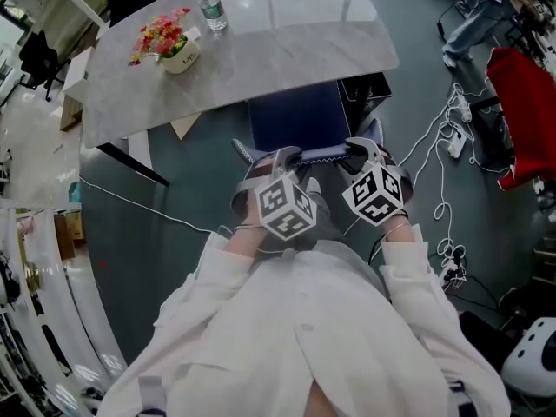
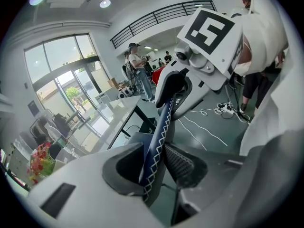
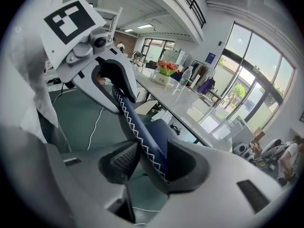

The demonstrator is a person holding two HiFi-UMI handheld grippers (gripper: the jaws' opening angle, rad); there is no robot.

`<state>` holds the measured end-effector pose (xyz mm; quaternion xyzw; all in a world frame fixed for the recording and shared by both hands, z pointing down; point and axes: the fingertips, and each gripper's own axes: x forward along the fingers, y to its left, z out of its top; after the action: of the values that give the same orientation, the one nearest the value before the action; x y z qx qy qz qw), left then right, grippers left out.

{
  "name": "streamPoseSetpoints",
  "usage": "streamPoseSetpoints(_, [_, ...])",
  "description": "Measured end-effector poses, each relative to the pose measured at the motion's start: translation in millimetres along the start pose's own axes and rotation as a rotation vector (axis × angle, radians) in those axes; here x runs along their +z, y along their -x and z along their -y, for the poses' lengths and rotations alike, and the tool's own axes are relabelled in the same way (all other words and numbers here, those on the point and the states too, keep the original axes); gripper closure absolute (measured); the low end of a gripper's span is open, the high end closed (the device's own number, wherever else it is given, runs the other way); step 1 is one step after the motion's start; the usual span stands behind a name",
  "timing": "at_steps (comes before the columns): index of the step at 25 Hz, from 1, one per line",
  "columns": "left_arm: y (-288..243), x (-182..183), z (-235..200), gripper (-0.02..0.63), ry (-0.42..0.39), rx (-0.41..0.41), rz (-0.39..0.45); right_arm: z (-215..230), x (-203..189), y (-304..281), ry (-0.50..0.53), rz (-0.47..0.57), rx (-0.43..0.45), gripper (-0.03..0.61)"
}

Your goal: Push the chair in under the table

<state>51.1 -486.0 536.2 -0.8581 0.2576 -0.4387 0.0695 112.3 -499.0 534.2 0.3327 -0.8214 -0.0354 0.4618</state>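
A navy chair with white zigzag stitching stands with its seat partly under the grey table. Both grippers sit on the top edge of its backrest. My left gripper is shut on the backrest's left part; in the left gripper view the stitched edge runs between the jaws of my left gripper, with the ribbed pad against it. My right gripper holds the right part the same way; the backrest lies between the jaws of my right gripper.
On the table stand a flower pot and a water bottle. A black table leg slants at the left. White cables and a power strip lie on the floor at the right, near a red object.
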Motion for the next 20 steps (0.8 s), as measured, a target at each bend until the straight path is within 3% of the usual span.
streamPoseSetpoints(20, [-38, 13, -49, 0.485, 0.027, -0.021, -0.024, 55, 4, -39, 0.008, -0.063, -0.003, 0.399])
